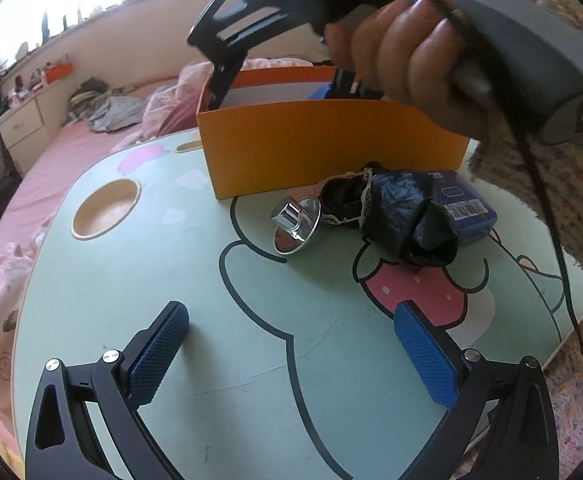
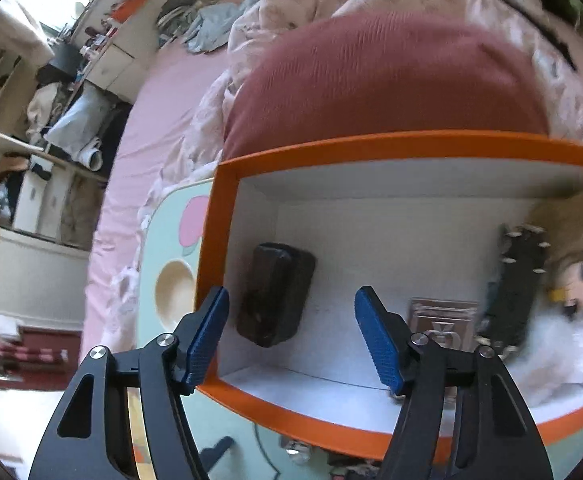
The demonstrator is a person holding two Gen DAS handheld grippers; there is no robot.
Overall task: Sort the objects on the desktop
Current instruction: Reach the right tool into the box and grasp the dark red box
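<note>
Sorting in progress, seen from both wrist views. My right gripper hangs over the open orange cardboard box with a white interior, pointing steeply down into it; its jaws stand partly open with nothing between them, the dark rectangular case lying on the box floor beyond the blue pads. Also inside are a studded black strap, a pale patterned card and a small doll with fair hair. My left gripper rests low over the mint-green cartoon-printed bench, jaws wide and empty. Still unsorted on the bench, just in front of the box wall, are a round chrome knob on a mirrored disc, a crumpled black plastic bag with a lace-edged black fabric piece touching it, and a blue flat tin partly under the bag. I judge the right gripper has nothing left to deliver, so the step is to fetch the next item. To do it well, I would lift clear of the box rim first, widen the jaws, then take the chrome knob by its raised stem, since it stands free of the tangled pile.
</note>
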